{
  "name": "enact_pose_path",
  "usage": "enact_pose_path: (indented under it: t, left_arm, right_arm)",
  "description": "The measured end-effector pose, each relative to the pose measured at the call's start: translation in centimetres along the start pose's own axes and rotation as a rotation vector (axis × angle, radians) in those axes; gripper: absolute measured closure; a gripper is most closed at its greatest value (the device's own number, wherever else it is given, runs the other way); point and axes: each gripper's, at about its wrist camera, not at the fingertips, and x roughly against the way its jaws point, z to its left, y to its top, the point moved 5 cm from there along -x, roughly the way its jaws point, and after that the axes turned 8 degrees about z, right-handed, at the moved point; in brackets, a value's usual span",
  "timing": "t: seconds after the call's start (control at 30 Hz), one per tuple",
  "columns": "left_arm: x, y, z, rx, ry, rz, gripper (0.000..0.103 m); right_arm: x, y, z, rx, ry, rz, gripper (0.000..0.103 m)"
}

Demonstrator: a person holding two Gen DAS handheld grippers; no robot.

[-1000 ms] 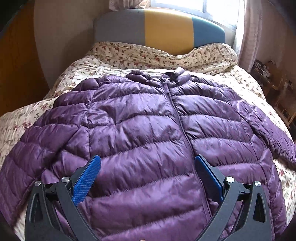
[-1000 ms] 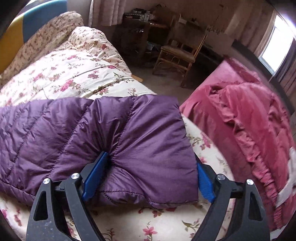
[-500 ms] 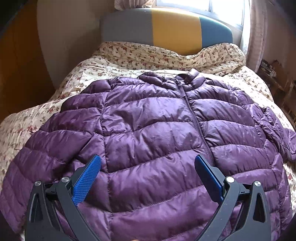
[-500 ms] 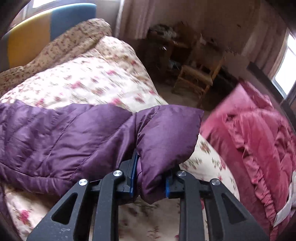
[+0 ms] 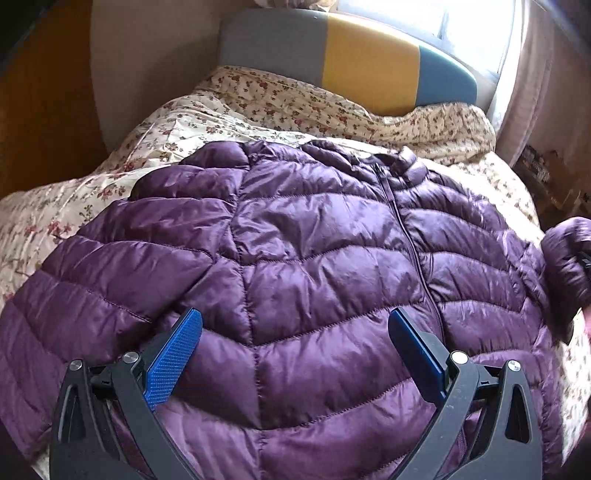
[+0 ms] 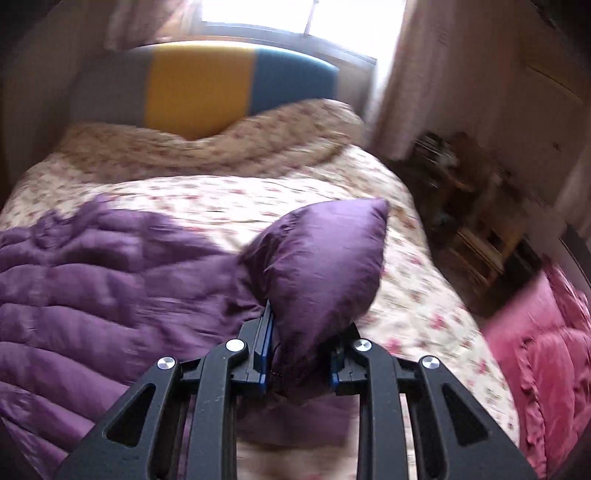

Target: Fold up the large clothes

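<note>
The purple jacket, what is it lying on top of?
The purple jacket lies on a flowery quilt that peeks out around it. What is under the quilt is covered. The right tool pinches the jacket's sleeve end, lifted off the quilt.

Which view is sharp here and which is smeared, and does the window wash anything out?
Left wrist view: sharp; quilting on the purple jacket is crisp, though the window blows out. Right wrist view: motion-blurred across bedspread and jacket body; only the cuff pinched in the right gripper stays fairly clear.

Right gripper (image 6: pixel 300 354) clamped and lifted the sleeve (image 6: pixel 325 266).
</note>
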Motion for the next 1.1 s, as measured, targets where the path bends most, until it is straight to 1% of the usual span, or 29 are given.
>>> enact_pose_path:
  t: [0.13,0.2,0.23,0.37,0.47,0.53,0.57,0.63,0.67,0.7,0.77,0.83,0.9,0.97,1.0,1.1]
  left_arm:
    - [-0.3,0.2,1.2,0.040,-0.024,0.016,0.003]
    - [-0.4,0.3,1.8,0.045,-0.031,0.017,0.003]
    - [-0.4,0.2,2.0,0.045,-0.030,0.018,0.006]
    - [-0.3,0.1,2.5,0.039,-0.054,0.016,0.007]
    - [0.2,0.1,3.0,0.047,-0.092,0.012,0.007]
    - [0.6,0.1,3.2,0.052,-0.120,0.009,0.010]
    - [0.7,0.1,3.4,0.056,-0.128,0.010,0.010]
    - [0.9,0.2,3.8,0.066,-0.139,0.011,0.010]
    - [1.0,0.2,3.9,0.070,-0.138,0.012,0.010]
    - [1.1,0.2,4.0,0.074,-0.141,0.012,0.010]
    - [1.1,0.3,4.1,0.089,-0.156,0.022,0.010]
    - [1.3,0.5,3.9,0.094,-0.167,0.023,0.010]
    - [1.6,0.6,3.4,0.083,-0.179,0.018,0.010]
    - [2.0,0.8,2.5,0.080,-0.209,0.015,0.010]
    - [2.1,1.0,2.0,0.071,-0.224,0.013,0.010]
    - [2.0,1.4,0.6,0.071,-0.260,0.022,0.010]
  right_arm:
    - [0.1,0.2,6.2,0.066,0.070,0.000,0.082]
    - [0.1,-0.1,8.8,0.100,0.104,0.004,0.082]
    - [0.1,-0.2,10.0,0.117,0.115,0.004,0.082]
    - [0.1,-0.9,15.2,0.198,0.163,0.011,0.082]
    - [0.1,-1.3,18.9,0.255,0.210,0.017,0.082]
    - [0.1,-1.6,21.0,0.289,0.250,0.024,0.082]
    - [0.1,-1.9,22.0,0.308,0.276,0.031,0.082]
    - [0.2,-2.5,23.3,0.343,0.307,0.031,0.077]
    - [0.3,-2.9,23.8,0.356,0.317,0.030,0.071]
    - [0.4,-3.1,24.1,0.362,0.321,0.026,0.056]
    - [0.9,-3.8,24.2,0.375,0.312,0.005,0.035]
    - [1.4,-4.5,24.0,0.382,0.311,-0.004,0.034]
    - [1.9,-5.2,23.4,0.392,0.297,-0.013,0.021]
    - [2.4,-5.7,22.5,0.385,0.288,-0.027,0.015]
    - [2.7,-6.0,21.9,0.377,0.290,-0.030,0.011]
    - [3.0,-6.7,19.7,0.356,0.285,-0.024,0.006]
